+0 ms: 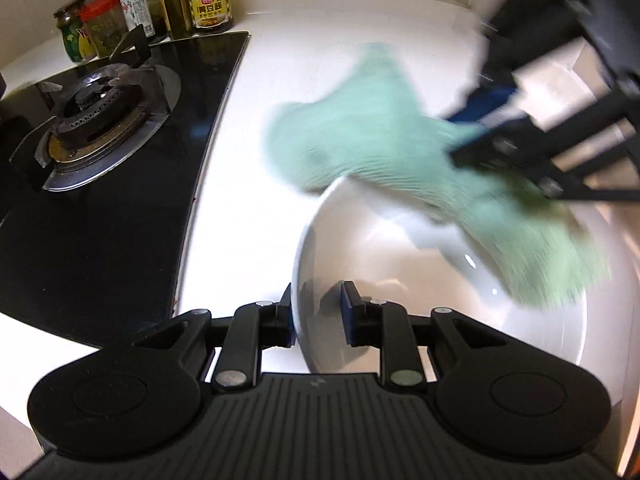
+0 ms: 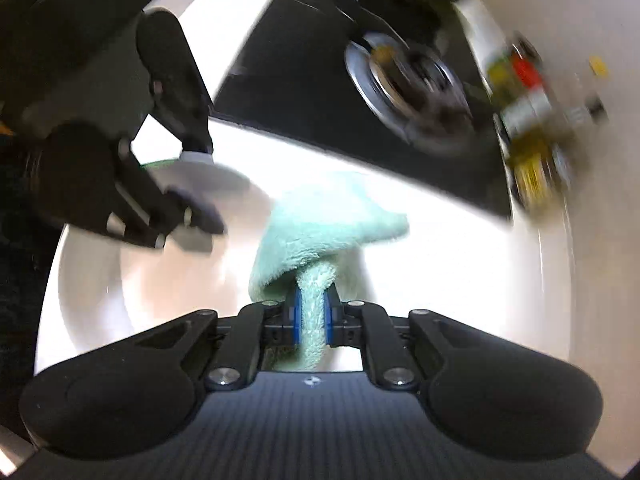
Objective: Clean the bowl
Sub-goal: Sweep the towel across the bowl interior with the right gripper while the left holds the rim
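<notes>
On the white desk, seen from the left wrist, a white bowl sits to the right of the black hob, near the desk's front edge. The left claw straddles the bowl's near rim, one blue pad outside the wall and one inside; the outer pad lies against the wall, the inner one stands a little off it, so the jaws are parted and not pinching. A pale green cloth, blurred, drapes over the bowl's far rim and down into it, one end spread on the desk behind. The right claw comes in from the upper right, clamped on the cloth. At the back left corner of the desk stand several jars and bottles, behind the gas burner.

Over the bowl, in the right wrist view, the right claw is closed on a fold of the green cloth, blue pads pressing both sides, the rest fanning out ahead. The left claw is at the bowl's upper left rim; whether it grips cannot be told here. The hob and the jars are smeared by blur along the top and right.
</notes>
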`<move>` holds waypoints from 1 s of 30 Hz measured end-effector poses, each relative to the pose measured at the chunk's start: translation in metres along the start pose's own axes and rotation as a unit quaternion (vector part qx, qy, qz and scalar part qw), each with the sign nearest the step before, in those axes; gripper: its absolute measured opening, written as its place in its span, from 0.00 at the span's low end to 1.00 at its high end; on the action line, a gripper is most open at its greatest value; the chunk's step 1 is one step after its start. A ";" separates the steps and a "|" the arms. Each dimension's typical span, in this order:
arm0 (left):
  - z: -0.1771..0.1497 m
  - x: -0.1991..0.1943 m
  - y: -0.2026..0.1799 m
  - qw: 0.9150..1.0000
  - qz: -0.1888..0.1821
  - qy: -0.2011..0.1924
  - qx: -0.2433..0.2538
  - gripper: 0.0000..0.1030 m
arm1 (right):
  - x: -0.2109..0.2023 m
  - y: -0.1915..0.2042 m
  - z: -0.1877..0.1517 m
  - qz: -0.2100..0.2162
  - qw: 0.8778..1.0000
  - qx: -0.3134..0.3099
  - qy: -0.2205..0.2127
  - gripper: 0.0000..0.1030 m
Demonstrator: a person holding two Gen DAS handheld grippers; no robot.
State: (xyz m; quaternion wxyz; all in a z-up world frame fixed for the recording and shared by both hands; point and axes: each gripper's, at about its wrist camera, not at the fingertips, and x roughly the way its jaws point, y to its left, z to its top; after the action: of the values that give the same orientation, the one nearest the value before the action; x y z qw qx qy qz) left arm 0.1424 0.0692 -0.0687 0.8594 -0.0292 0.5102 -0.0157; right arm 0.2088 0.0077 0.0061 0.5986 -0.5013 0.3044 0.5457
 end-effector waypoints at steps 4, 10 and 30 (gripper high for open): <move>0.007 0.005 -0.002 1.000 -0.001 -0.002 -0.004 0.36 | -0.014 0.007 -0.021 -0.008 0.989 0.143 0.029 0.10; 0.014 0.014 0.001 1.000 0.004 -0.006 -0.012 0.39 | -0.036 0.019 -0.053 0.000 0.943 0.330 0.041 0.10; 0.014 -0.010 0.027 0.999 -0.039 -0.001 -0.023 0.19 | 0.015 0.070 -0.002 -0.093 0.993 0.057 -0.031 0.08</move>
State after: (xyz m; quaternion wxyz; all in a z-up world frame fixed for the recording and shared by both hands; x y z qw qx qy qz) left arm 0.1500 0.0975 -0.0551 0.8579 -0.0688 0.5079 -0.0371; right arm 0.1452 0.0038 -0.0269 0.6839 -0.4749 0.2682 0.4846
